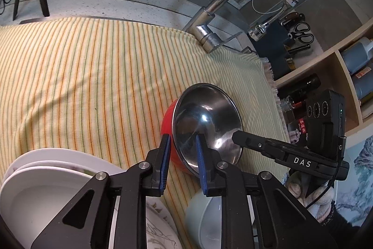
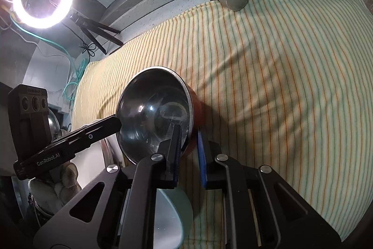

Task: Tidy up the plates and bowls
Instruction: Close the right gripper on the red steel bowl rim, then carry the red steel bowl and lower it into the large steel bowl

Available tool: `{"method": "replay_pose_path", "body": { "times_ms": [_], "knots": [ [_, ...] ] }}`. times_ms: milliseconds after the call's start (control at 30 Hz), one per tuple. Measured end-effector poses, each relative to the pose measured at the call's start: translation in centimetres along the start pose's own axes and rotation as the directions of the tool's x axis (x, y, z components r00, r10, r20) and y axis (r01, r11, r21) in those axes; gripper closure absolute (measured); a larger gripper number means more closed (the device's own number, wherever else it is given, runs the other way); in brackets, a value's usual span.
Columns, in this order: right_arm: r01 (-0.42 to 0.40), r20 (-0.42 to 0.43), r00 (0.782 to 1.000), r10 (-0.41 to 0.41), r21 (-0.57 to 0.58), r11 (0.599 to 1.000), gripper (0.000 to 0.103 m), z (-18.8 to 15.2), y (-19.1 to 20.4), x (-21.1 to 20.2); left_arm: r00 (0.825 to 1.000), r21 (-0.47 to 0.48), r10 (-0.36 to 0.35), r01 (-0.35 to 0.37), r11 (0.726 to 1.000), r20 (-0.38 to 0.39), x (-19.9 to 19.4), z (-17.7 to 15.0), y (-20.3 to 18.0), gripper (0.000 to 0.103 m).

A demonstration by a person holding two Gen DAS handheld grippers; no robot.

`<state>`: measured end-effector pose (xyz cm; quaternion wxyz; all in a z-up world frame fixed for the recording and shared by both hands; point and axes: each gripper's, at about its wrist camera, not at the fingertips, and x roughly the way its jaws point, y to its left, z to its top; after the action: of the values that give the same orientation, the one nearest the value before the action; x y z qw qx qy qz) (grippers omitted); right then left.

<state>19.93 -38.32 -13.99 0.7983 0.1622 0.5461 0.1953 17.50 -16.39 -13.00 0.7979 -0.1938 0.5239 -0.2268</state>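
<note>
From the left wrist, the left gripper fingers straddle the near rim of the red steel-lined bowl, tilted above the striped cloth.

From the right wrist, the right gripper fingers bracket its opposite rim; whether either pair actually pinches, I cannot tell.

Striped cloth open across its middle and far edge. Faucet blocks far right corner; white plates, pale bowl crowd near edge.
</note>
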Motion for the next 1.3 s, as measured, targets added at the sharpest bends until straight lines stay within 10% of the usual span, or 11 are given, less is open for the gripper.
{"method": "replay_pose_path", "body": {
  "times_ms": [1300],
  "knots": [
    [-0.037, 0.081, 0.996, 0.045, -0.105, 0.994, 0.09, -0.2, 9.0, -2.9, 0.985, 0.034, -0.014, 0.008, 0.999, 0.173, -9.7, -1.1, 1.2, 0.084]
  ]
}}
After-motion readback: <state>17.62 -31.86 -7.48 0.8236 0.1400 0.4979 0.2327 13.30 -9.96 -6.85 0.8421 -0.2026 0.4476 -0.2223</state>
